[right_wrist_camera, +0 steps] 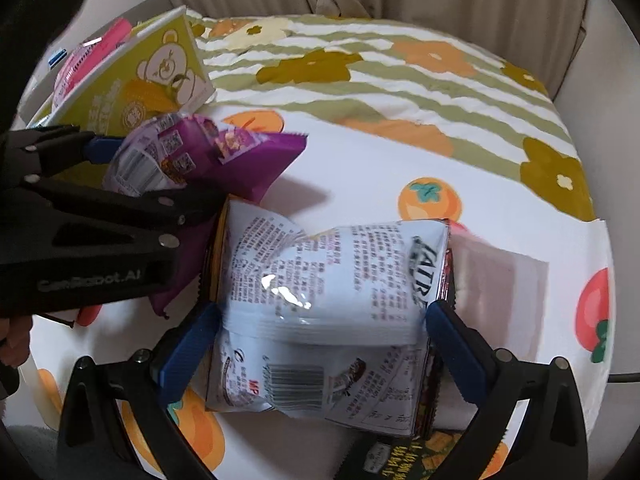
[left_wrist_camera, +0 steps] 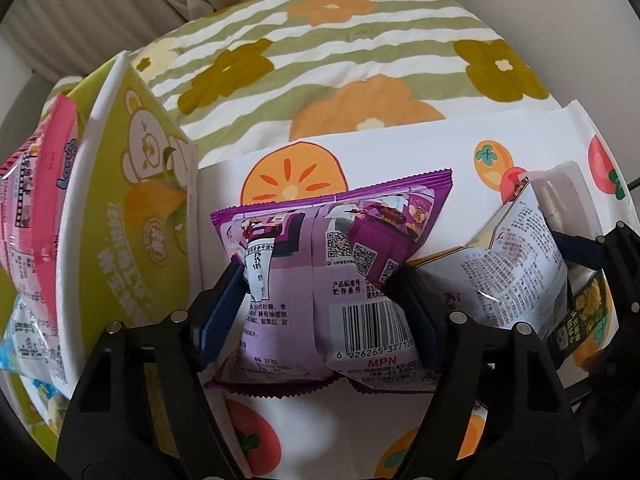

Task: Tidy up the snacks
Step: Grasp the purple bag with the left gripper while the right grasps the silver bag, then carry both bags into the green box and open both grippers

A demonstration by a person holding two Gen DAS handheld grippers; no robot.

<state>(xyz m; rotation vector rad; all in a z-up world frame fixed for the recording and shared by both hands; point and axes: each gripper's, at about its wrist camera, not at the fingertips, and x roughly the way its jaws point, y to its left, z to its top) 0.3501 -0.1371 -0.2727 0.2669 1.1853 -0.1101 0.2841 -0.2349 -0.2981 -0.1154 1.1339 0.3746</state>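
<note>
My left gripper [left_wrist_camera: 320, 280] is shut on a purple snack bag [left_wrist_camera: 320, 300], its blue pads squeezing the bag's middle. It also shows in the right wrist view [right_wrist_camera: 160, 168] at the left, holding the purple bag [right_wrist_camera: 240, 156]. My right gripper [right_wrist_camera: 320, 328] is shut on a white snack bag [right_wrist_camera: 320, 292] with printed text and a barcode; it shows at the right of the left wrist view [left_wrist_camera: 520, 264]. A green bear-print box [left_wrist_camera: 132, 208] at the left holds a pink snack bag [left_wrist_camera: 36, 220] and other packets.
A white paper sheet with orange and tomato prints [left_wrist_camera: 400, 152] lies under both bags on a green-striped flowered blanket [left_wrist_camera: 340, 60]. A dark green snack pack [right_wrist_camera: 404, 452] lies under the white bag. A pale clear-wrapped packet [right_wrist_camera: 500, 288] lies to the right.
</note>
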